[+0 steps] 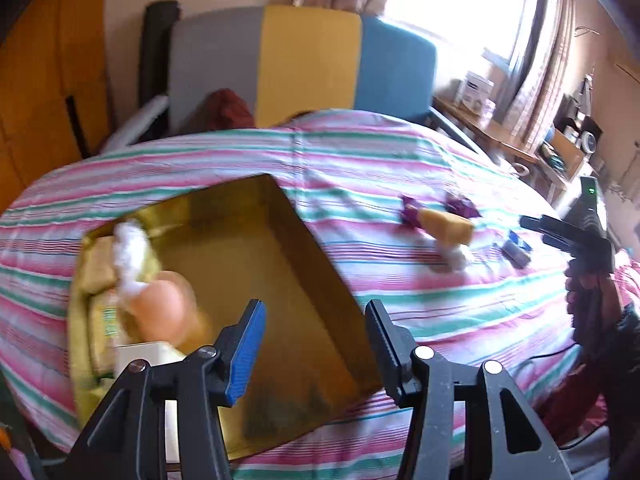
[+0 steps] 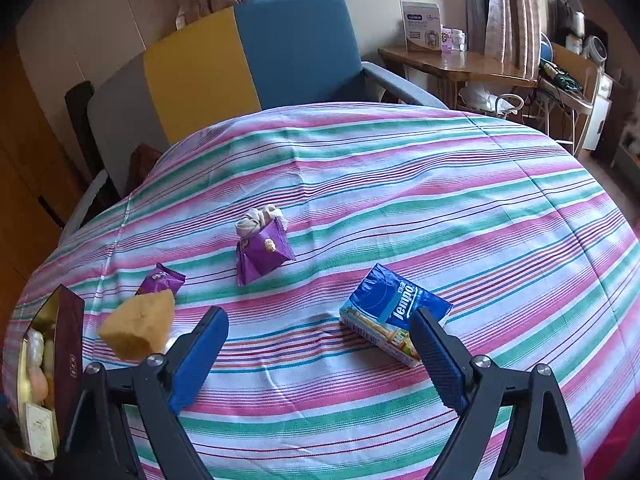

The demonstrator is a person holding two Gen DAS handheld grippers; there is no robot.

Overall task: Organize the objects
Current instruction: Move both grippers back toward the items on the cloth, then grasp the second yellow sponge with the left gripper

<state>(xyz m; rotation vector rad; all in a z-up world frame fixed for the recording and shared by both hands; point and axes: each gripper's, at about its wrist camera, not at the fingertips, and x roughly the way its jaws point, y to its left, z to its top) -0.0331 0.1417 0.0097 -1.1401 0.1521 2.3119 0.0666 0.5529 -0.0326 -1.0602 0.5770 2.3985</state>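
A box (image 1: 320,280), gold inside and maroon outside (image 2: 68,340), lies on the striped cloth and holds a peach egg-shaped thing (image 1: 164,304), a white fluffy piece (image 1: 130,252) and pale packets. My left gripper (image 1: 316,344) hovers over the box's bare right half, open, with nothing between its fingers. My right gripper (image 2: 320,356) is open above the cloth, and a hand carries it at the right of the left wrist view (image 1: 572,236). A blue tissue pack (image 2: 394,312) lies by its right fingertip. A yellow sponge (image 2: 138,328), a purple wrapper (image 2: 160,280) and a purple pouch (image 2: 264,250) with beige cloth lie loose.
Behind the cloth-covered surface (image 2: 400,184) stands a chair (image 2: 248,56) with a grey, yellow and blue back. A wooden side table (image 2: 452,64) with boxes is at the back right, beside cluttered shelves (image 2: 576,72). A wooden cabinet (image 1: 48,92) is at the left.
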